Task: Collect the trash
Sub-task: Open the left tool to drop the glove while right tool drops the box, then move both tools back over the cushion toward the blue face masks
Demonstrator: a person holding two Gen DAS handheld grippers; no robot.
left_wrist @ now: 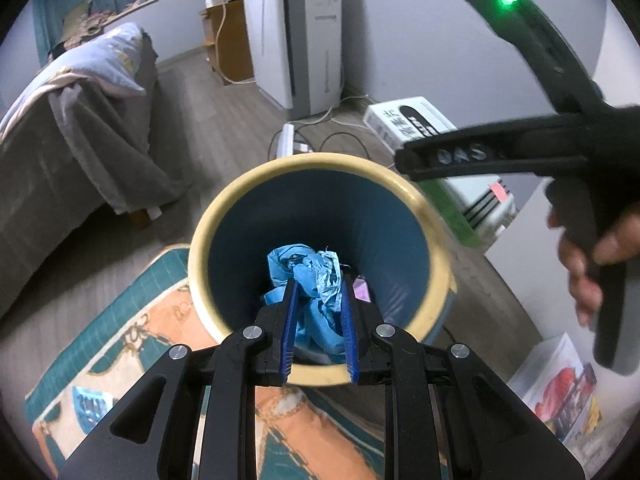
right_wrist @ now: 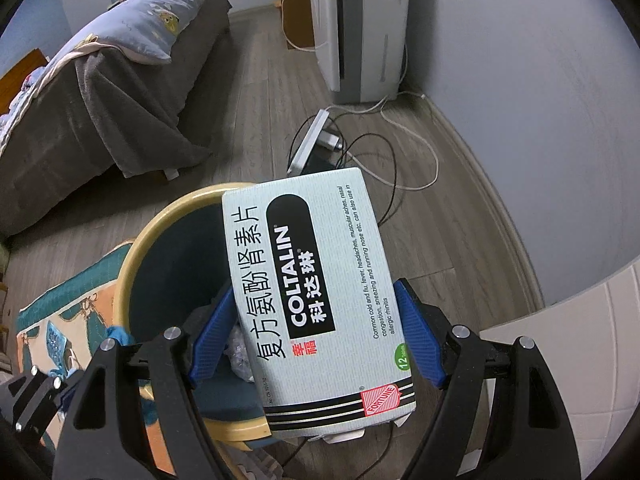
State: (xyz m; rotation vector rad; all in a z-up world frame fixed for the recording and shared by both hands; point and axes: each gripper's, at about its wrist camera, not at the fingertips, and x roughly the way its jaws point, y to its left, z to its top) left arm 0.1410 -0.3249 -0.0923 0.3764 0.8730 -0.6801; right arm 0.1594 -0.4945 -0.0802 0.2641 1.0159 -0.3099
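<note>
A round bin (left_wrist: 224, 216) with a yellow rim and blue inside stands on the floor. My left gripper (left_wrist: 318, 292) is over its mouth, shut on crumpled blue trash (left_wrist: 316, 276). My right gripper (right_wrist: 316, 304) is shut on a white Coltalin medicine box (right_wrist: 320, 296) and holds it above the bin's right rim (right_wrist: 160, 216). From the left wrist view the box (left_wrist: 404, 120) and the right gripper's black body (left_wrist: 500, 152) show beyond the bin at the right. Some pale and pink scraps lie at the bin's bottom (left_wrist: 362, 292).
A patterned orange and teal rug (left_wrist: 120, 344) lies by the bin. A bed with a grey cover (left_wrist: 60, 152) is at left. A white appliance (left_wrist: 296, 40), a power strip (right_wrist: 308, 144) and cables (right_wrist: 400, 160) lie by the back wall. A printed packet (left_wrist: 560, 392) lies at right.
</note>
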